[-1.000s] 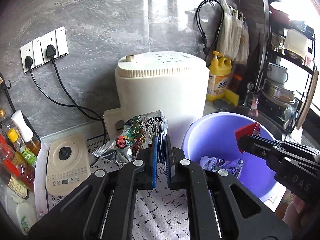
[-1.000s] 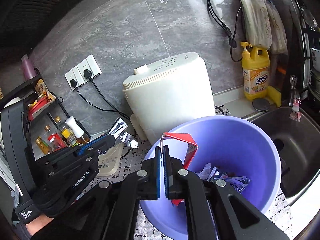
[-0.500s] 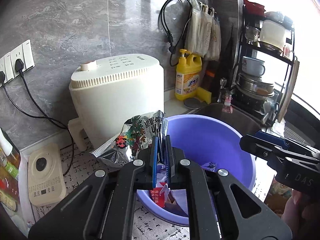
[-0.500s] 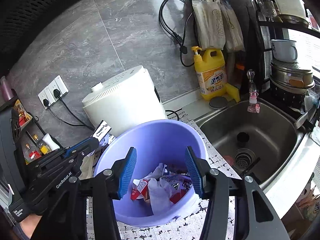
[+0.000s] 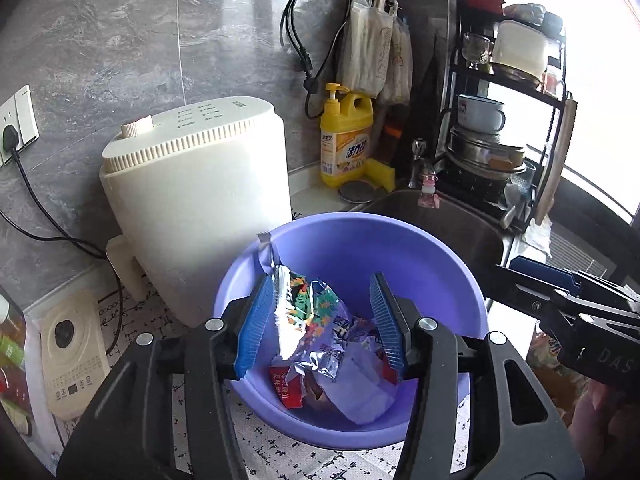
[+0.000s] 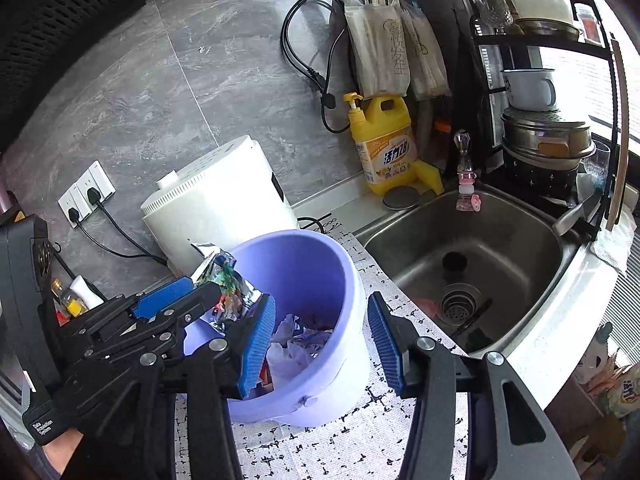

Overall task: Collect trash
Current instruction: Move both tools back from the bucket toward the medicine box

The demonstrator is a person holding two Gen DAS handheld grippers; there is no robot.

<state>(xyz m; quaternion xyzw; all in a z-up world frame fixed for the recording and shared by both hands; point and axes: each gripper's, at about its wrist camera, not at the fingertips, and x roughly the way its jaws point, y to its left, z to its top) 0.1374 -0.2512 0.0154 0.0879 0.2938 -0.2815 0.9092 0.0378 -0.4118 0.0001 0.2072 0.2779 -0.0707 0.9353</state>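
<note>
With the left gripper (image 5: 320, 320) opening over the lilac plastic bucket (image 5: 432, 256), the crinkled foil snack wrapper (image 5: 308, 312) loose between its jaws, and the right gripper (image 6: 322, 336) half open and empty, we keep both above the rim until the wrapper drops.

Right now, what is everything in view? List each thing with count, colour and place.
bucket: one, purple, on patterned mat
snack wrapper: one, foil, between the left fingers above the bucket
trash pile: mixed, inside bucket
appliance: one, cream, behind bucket
detergent bottle: one, yellow, by wall
sink: one, steel, right of bucket
dish rack: one, black, beyond sink
left gripper: black, blue pads, jaws opening
right gripper: black, blue pads, open, holding nothing
</note>
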